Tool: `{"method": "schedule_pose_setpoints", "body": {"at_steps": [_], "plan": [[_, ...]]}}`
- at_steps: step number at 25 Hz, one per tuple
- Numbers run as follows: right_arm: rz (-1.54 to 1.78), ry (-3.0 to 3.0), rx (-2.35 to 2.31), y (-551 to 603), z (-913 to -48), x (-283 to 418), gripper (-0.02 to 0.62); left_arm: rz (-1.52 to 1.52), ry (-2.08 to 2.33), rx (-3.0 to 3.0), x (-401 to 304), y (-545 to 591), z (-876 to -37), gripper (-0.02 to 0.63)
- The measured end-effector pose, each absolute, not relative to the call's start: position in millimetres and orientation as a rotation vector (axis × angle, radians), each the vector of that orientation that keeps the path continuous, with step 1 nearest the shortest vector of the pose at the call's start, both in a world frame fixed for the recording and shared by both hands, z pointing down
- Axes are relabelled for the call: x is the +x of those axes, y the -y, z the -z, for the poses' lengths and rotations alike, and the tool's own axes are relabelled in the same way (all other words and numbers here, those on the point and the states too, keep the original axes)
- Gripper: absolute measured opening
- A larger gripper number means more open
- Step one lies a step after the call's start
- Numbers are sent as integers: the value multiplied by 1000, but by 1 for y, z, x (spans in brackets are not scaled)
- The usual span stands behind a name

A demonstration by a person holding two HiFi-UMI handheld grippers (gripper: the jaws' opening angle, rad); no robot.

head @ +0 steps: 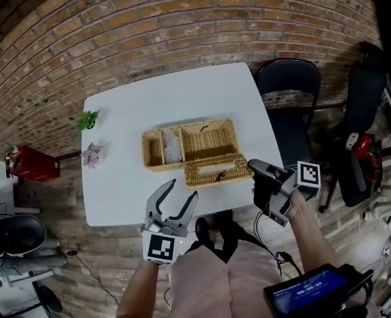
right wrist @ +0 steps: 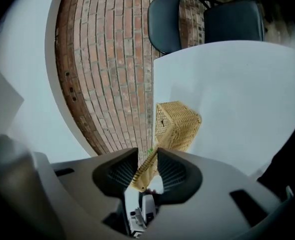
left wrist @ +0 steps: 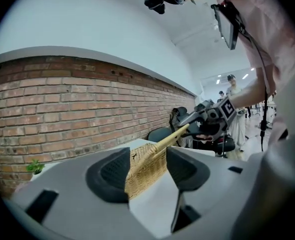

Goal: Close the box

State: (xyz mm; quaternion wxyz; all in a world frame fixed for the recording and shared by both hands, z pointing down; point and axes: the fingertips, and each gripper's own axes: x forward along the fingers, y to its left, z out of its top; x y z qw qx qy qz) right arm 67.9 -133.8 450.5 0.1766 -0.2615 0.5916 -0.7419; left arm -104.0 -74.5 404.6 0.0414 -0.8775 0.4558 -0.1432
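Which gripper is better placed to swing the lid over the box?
Right. The right gripper grips the lid by its end, so it probably only has to carry it over the box. The left gripper hangs open by the table edge, touching nothing.

The box [head: 190, 140] sits midway on the desk [head: 126, 201], lid [head: 212, 169] along its near side; plants [head: 88, 120] left, chair [head: 288, 88] right.
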Motion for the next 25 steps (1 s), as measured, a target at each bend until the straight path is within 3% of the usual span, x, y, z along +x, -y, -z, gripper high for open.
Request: {"method": "schedule_pose_setpoints", "body": {"at_steps": [16, 20, 25], "plan": [[1971, -1866, -721, 133, -432, 67, 129, 429, -1376, -2651, -99, 87, -399, 227], [1620, -2162, -794, 142, -402, 94, 166, 408, -1387, -2650, -94, 94, -394, 227], [864, -2886, -988, 127, -387, 96, 181, 320, -1485, -2726, -95, 100, -392, 227]]}}
